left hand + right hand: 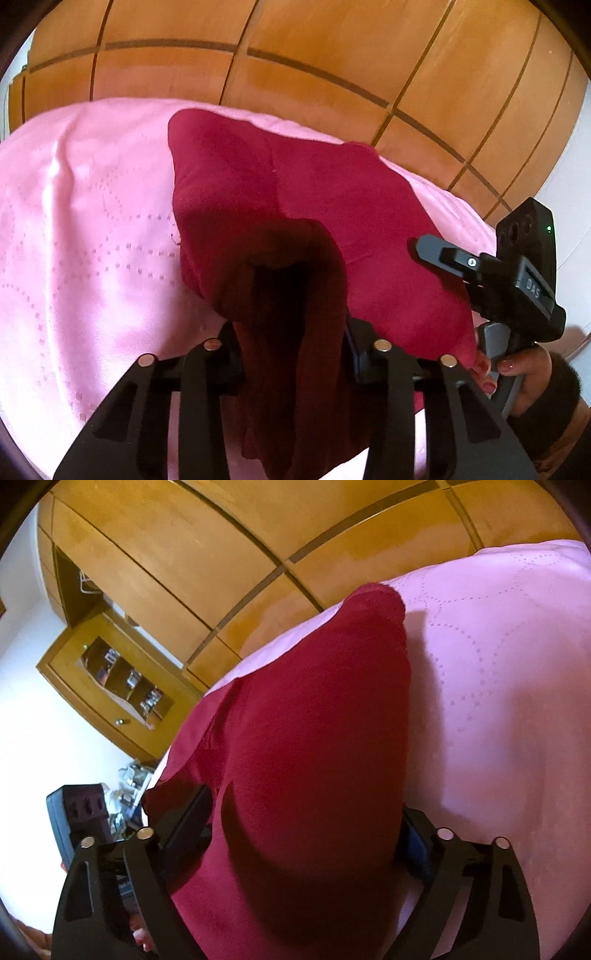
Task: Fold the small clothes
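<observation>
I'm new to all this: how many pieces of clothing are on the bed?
1 that I can see: a dark red garment lying on the pink bedspread, with a bunched part between the left tongs. Its folds could hide something smaller.

Bedroom, pink bedspread [92,221], wooden wardrobe [295,55]

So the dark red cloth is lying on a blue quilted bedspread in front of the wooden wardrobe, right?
Not quite: the quilted bedspread is pink, not blue, as the left wrist view shows. The rest holds: the dark red cloth lies on it, with the wooden wardrobe behind.
</observation>
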A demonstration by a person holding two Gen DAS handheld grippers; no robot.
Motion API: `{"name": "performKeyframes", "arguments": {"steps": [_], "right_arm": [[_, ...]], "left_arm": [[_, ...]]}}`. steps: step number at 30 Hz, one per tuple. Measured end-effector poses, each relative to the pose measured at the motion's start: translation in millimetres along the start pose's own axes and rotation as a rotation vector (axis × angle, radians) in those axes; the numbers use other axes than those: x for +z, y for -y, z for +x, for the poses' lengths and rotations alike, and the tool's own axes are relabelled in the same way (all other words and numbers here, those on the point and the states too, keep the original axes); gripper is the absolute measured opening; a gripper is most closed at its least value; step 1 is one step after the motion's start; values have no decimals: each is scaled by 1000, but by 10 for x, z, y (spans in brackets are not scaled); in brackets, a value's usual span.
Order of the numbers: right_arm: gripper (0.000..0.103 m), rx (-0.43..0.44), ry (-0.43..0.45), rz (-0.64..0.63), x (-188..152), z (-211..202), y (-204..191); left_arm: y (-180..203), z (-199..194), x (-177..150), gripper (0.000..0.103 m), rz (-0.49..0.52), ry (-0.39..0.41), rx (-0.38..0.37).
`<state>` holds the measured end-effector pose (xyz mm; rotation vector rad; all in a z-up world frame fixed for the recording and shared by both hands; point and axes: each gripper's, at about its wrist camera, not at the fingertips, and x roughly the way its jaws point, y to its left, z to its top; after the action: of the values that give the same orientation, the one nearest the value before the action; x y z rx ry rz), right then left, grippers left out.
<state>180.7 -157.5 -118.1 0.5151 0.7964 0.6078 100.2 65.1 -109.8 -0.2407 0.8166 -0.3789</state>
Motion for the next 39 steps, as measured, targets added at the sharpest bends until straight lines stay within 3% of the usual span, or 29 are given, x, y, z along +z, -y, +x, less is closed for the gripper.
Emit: {"name": "performKeyframes", "arguments": {"steps": [10,21,31,39], "right_arm": [[85,-15,60,-155,-3,-150,-304],[85,-46,140,-200,36,-532,-287],[85,-143,273,-178,237,-1158,93],[85,-286,374,-145,340,-1662,519]], "left_arm": [[208,-258,16,31,52,85,-13],[629,-278,174,31,148,112,-40],[1345,58,532,31,315,118,-115],[1953,546,736,31,418,88,-207]]}}
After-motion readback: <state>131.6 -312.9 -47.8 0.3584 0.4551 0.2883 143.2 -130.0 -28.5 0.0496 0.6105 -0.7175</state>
